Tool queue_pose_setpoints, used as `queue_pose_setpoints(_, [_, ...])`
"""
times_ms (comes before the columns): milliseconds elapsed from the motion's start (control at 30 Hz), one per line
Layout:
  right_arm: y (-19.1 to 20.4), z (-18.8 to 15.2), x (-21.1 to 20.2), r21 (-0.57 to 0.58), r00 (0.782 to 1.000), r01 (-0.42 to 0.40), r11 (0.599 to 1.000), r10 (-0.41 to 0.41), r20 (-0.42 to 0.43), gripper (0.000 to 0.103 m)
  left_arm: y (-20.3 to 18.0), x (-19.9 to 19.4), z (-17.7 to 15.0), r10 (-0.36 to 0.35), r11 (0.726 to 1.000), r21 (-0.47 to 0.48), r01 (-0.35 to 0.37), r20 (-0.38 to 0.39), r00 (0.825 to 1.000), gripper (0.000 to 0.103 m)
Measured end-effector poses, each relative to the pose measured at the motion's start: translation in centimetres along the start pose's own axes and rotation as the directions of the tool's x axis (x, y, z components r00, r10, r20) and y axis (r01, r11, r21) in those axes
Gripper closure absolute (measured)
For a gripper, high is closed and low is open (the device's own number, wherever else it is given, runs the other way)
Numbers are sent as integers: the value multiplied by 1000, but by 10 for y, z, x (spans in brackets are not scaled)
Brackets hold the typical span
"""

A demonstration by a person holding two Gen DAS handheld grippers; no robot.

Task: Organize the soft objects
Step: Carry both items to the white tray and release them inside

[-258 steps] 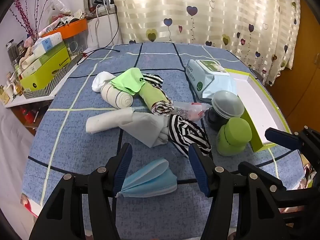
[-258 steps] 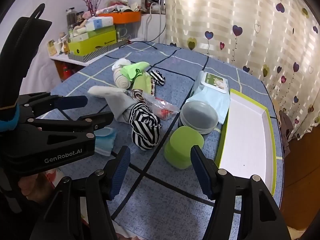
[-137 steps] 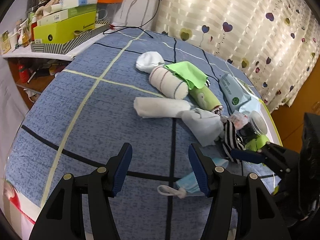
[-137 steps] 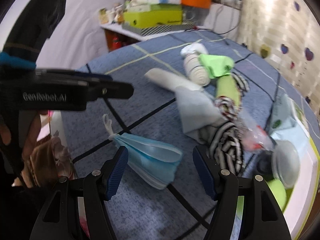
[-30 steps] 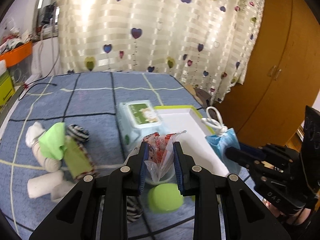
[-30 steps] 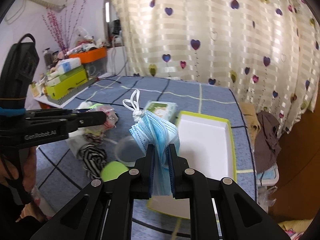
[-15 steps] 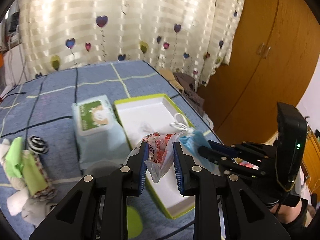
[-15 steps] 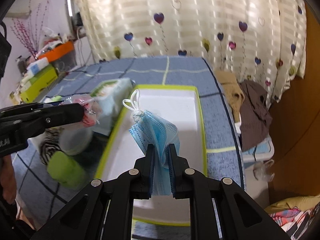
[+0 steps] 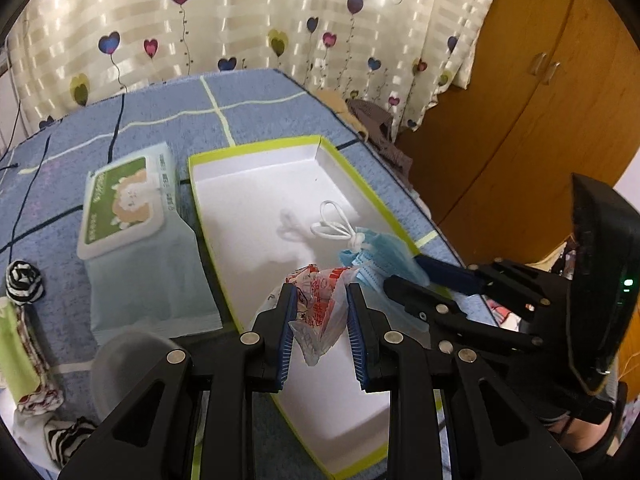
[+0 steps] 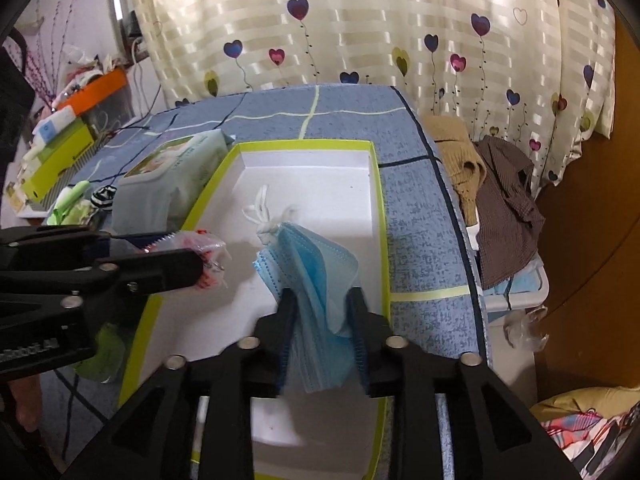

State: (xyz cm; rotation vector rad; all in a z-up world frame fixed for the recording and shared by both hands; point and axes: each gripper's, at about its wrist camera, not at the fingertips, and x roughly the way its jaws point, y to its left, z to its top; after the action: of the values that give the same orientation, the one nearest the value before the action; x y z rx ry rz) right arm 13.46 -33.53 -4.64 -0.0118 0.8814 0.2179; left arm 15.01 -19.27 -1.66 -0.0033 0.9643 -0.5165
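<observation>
Both our claws have come down over the white tray (image 9: 256, 200). Our right claw (image 10: 322, 316) is opening around the soft blue mask (image 10: 310, 268). Our left claw (image 9: 320, 316) pinches the light, crinkly packet (image 9: 320, 304).

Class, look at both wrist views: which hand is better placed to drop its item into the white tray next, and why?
Right. The right tongs hang over the tray, jaws opening, with the blue face mask between them. The left tongs sit shut on the clear plastic packet at the tray's near edge.
</observation>
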Motion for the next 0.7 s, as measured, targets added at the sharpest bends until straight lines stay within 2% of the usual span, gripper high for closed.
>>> queue_pose_setpoints(133, [-2, 1, -1, -7, 1000, 4, 1000, -4, 2, 57, 0, 8, 0, -1, 1000, 0, 1, -20, 1000, 76])
queue_pose_setpoints(200, [-2, 2, -4, -8, 1000, 12, 1000, -12, 8, 53, -1, 10, 1, 1, 1000, 2, -1, -22, 1000, 71])
queue_pose_setpoints(333, [-5, 2, -8, -3, 1000, 24, 1000, -24, 15, 50, 2, 10, 1, -5, 1000, -9, 5, -23, 1000, 61])
queue_pose_setpoints(700, [1, -1, -35, 1, 997, 48, 999, -48, 53, 48, 0, -16, -5, -27, 1000, -11, 27, 22, 999, 61])
